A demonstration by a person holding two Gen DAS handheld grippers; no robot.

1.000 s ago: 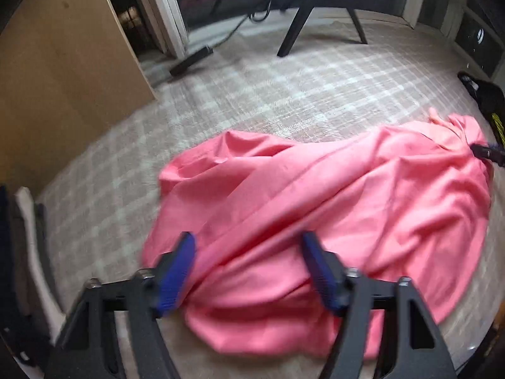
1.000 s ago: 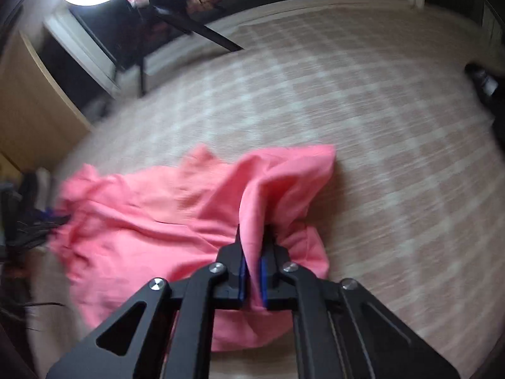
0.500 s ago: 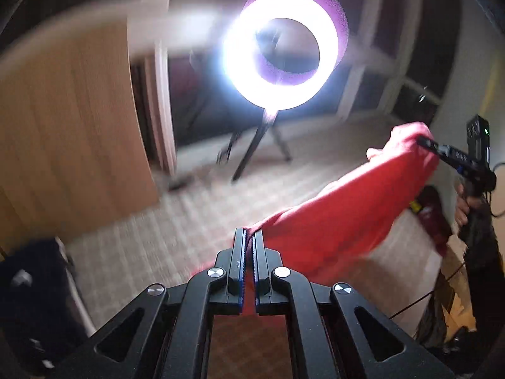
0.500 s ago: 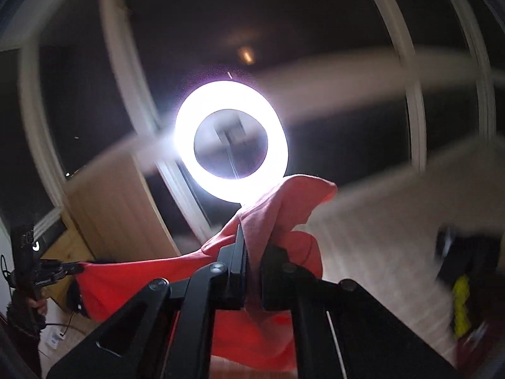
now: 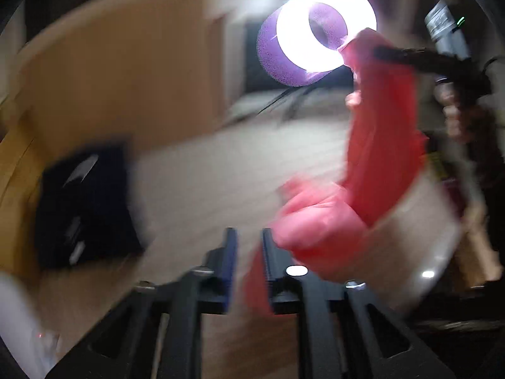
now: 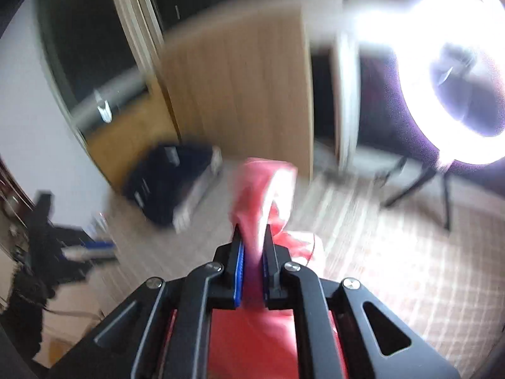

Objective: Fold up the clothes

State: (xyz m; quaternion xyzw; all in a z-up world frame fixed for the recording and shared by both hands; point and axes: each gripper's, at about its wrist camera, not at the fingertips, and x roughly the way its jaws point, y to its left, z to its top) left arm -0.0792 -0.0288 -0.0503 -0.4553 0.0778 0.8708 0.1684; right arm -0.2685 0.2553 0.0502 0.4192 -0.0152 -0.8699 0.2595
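The pink garment (image 5: 378,145) hangs in a long drape from my right gripper (image 5: 383,53), which a hand (image 5: 453,120) holds up high at the right. Its lower end bunches just right of my left gripper (image 5: 249,237). The left jaws stand a little apart, bedcover shows through the gap, and pink cloth lies against the inner side of the right finger (image 5: 268,252). In the right wrist view my right gripper (image 6: 252,233) is shut on a fold of the garment (image 6: 265,189), which sticks up past the fingertips. Both views are motion-blurred.
A bright ring light (image 5: 325,28) on a tripod (image 6: 419,180) stands past the checked bedcover (image 6: 394,252). A wooden panel (image 5: 120,82) rises at the left. A dark bag-like object (image 5: 82,205) lies on the bedcover's left side.
My left gripper, shut on the garment half a second ago, now has its jaws parted. Both grippers have swung; the right one still holds the garment's upper end high.
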